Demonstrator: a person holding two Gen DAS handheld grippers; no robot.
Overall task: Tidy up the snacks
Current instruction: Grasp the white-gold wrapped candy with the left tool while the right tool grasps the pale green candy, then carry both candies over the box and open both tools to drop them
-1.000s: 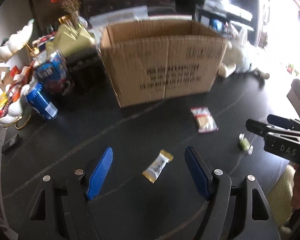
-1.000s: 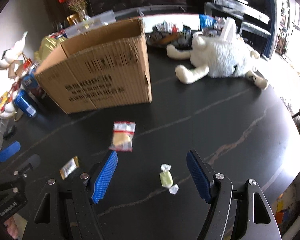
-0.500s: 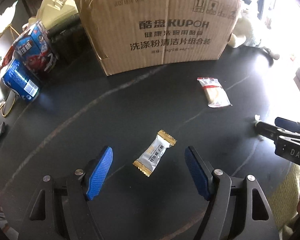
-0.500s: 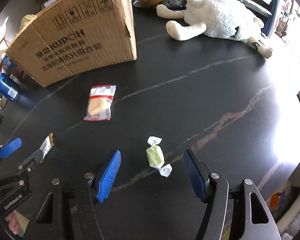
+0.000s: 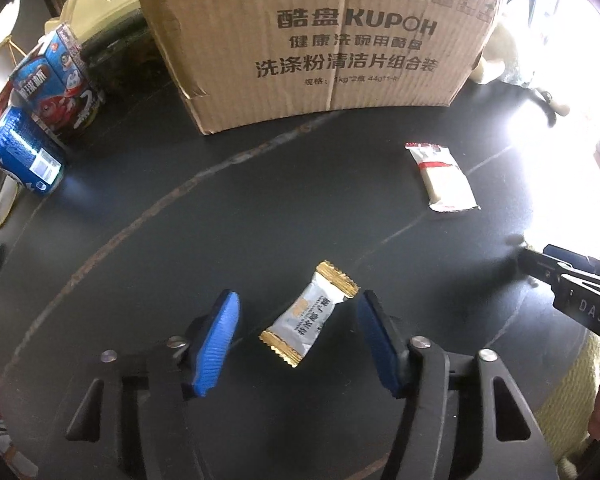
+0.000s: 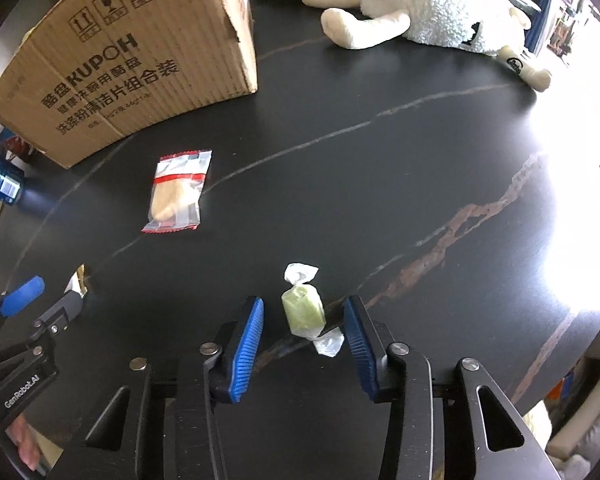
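A silver candy with gold ends (image 5: 310, 314) lies on the black table between the blue pads of my open left gripper (image 5: 298, 312), not touched by them. A green twist-wrapped candy (image 6: 303, 310) lies between the pads of my open right gripper (image 6: 303, 320), also untouched. A clear red-striped snack packet (image 5: 442, 176) lies further out; it also shows in the right wrist view (image 6: 178, 192). A cardboard box (image 5: 320, 40) stands behind; it shows too in the right wrist view (image 6: 128, 64).
A blue can (image 5: 24, 156) and a blue snack box (image 5: 56, 84) stand left of the cardboard box. A white plush toy (image 6: 432, 4) lies at the back right. The table's rounded edge (image 6: 580, 320) runs close on the right.
Both grippers have dropped lower and moved forward, so each candy now lies between its gripper's pads. Both jaws have narrowed somewhat.
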